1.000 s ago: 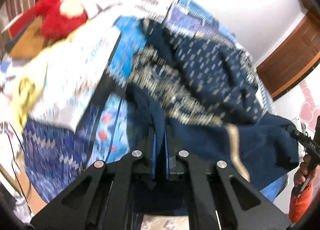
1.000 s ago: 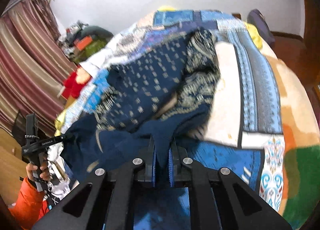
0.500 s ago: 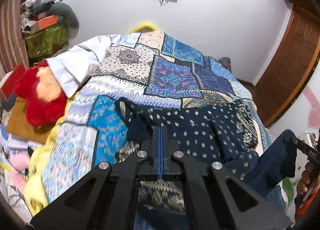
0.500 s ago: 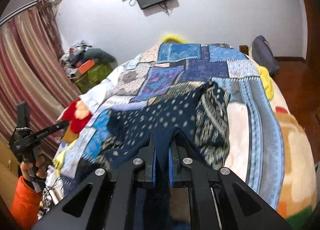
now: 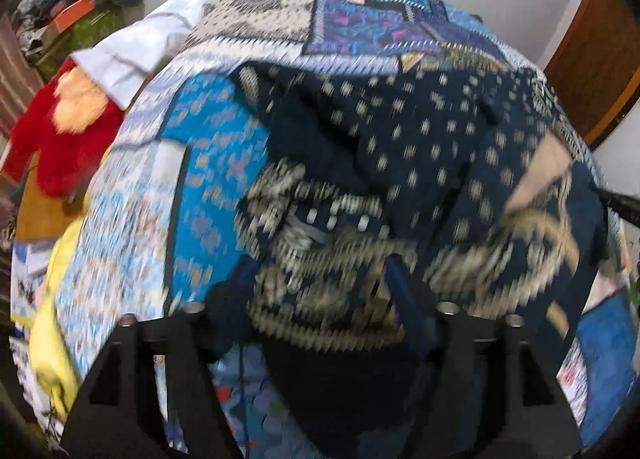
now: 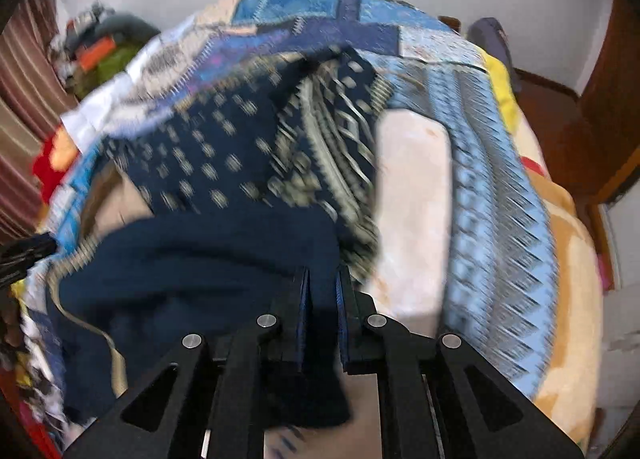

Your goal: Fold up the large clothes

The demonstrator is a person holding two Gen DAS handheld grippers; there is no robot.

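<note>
A navy garment (image 5: 400, 147) with cream dots and a patterned border lies crumpled on the patchwork bedspread (image 5: 248, 19). In the left wrist view my left gripper (image 5: 320, 299) is open, its jaws wide apart, and the cloth lies loose between them. In the right wrist view the garment (image 6: 224, 163) spreads left of centre. My right gripper (image 6: 322, 291) is shut on a plain navy fold of it near the bed's front edge. Both views are motion-blurred.
A red plush toy (image 5: 60, 131) and a white sheet (image 5: 136, 47) lie at the bed's left side. Piled clutter (image 6: 100, 51) sits by the striped curtain. A wooden door (image 5: 592, 71) is at right. A peach blanket (image 6: 568, 299) covers the bed's right corner.
My left gripper has opened and let the garment go. Both grippers have dropped toward the bed, and the cloth has settled in a heap. The right gripper still holds its fold.
</note>
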